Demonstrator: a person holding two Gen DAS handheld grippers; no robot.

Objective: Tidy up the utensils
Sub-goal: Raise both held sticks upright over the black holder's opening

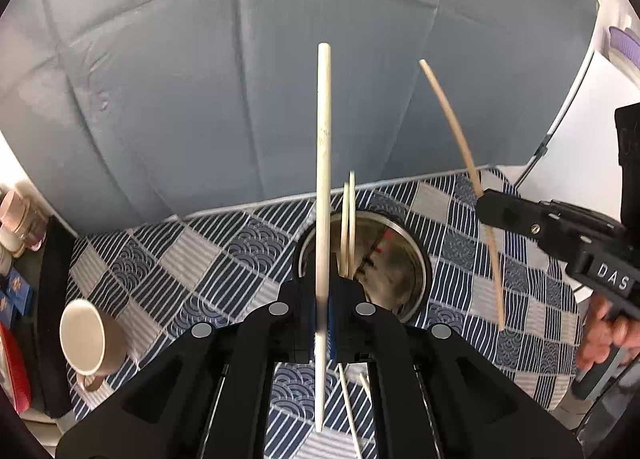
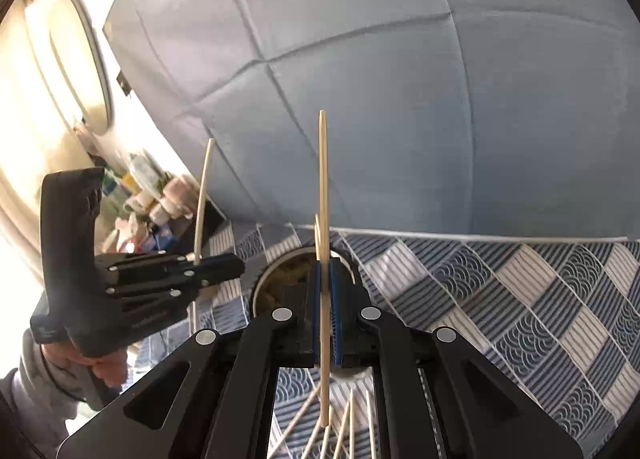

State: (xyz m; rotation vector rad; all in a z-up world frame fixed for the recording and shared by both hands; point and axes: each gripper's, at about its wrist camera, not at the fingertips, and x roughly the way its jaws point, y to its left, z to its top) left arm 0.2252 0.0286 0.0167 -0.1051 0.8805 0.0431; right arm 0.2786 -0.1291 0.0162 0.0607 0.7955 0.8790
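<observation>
Lower centre of the left wrist view: left gripper (image 1: 323, 311), blue pads pinched together on a pale chopstick (image 1: 323, 163) that stands upright, its lower end hanging between the black linkages, its top reaching into the upper middle of the frame. Beneath the linkages, parts of loose chopsticks (image 1: 349, 411) show on the tablecloth (image 1: 192, 259), mostly covered by the gripper body. Right wrist view, lower centre: right gripper (image 2: 326, 311) clamped likewise on a thinner chopstick (image 2: 324, 187), upright, with a fan of more sticks (image 2: 344, 427) cut off by the bottom edge. Just past each pair of jaws sits a round metal container (image 1: 416, 259), half hidden; two sticks (image 1: 348, 219) stand in it; contents blurred, not readable. At lower left of the left view, a beige mug (image 1: 86, 339) lies on its side on the blue patterned cloth. Far right, a hand (image 1: 608, 335) grips the other tool, partly out of frame. Behind everything, grey-blue quilted upholstery (image 1: 240, 79).
</observation>
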